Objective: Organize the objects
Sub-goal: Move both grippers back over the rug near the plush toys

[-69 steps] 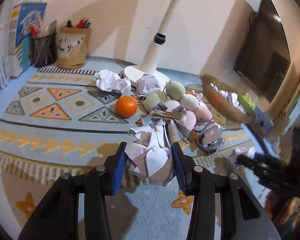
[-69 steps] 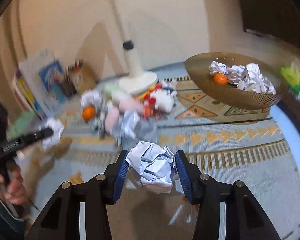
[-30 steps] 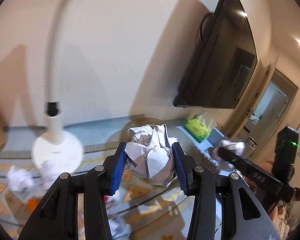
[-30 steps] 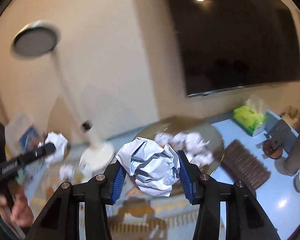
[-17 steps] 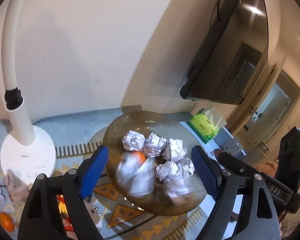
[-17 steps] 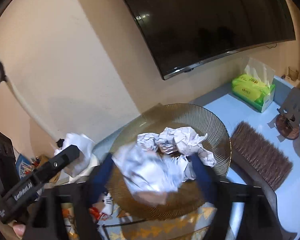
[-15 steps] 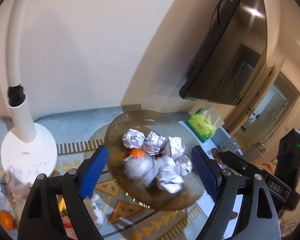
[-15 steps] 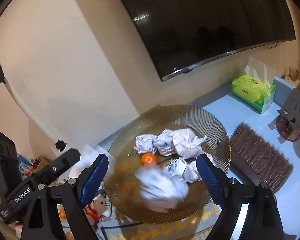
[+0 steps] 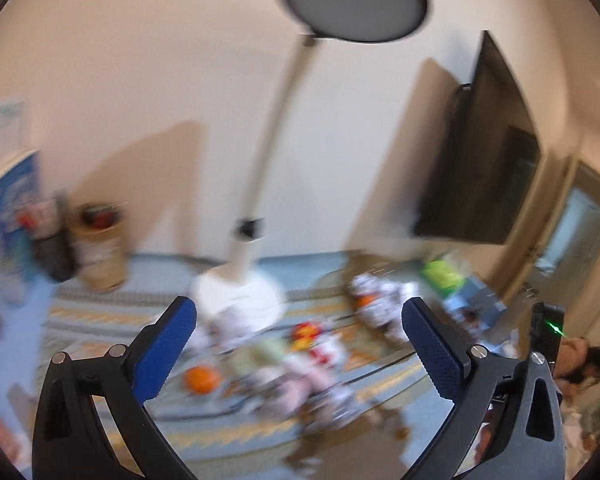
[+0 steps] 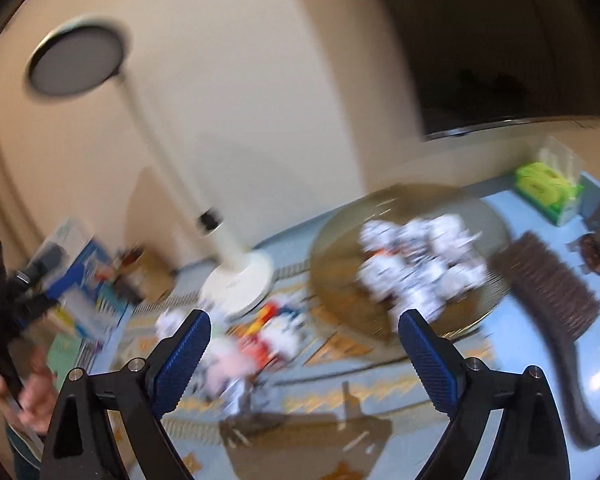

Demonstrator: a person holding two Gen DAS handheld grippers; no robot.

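Both views are motion-blurred. My left gripper point(image 9: 298, 340) is open and empty, held above the patterned rug. My right gripper point(image 10: 304, 346) is open and empty too. The brown glass bowl point(image 10: 340, 264) holds several crumpled paper balls point(image 10: 416, 268) and an orange; it also shows in the left wrist view point(image 9: 340, 280). A blurred pile of soft toys and paper point(image 9: 292, 376) lies on the rug, with an orange point(image 9: 201, 378) at its left. The pile also shows in the right wrist view point(image 10: 256, 348).
A white floor lamp point(image 9: 244, 284) stands behind the pile, also seen in the right wrist view point(image 10: 236, 276). Pen holders point(image 9: 100, 252) and books point(image 10: 80, 280) sit far left. A brown brush point(image 10: 548, 288) and green tissue pack point(image 10: 548, 188) lie right of the bowl. A TV point(image 9: 484, 152) hangs on the wall.
Both grippers opened over the bowl and let their paper balls fall into it. Both have since swung back left and down toward the pile on the rug.
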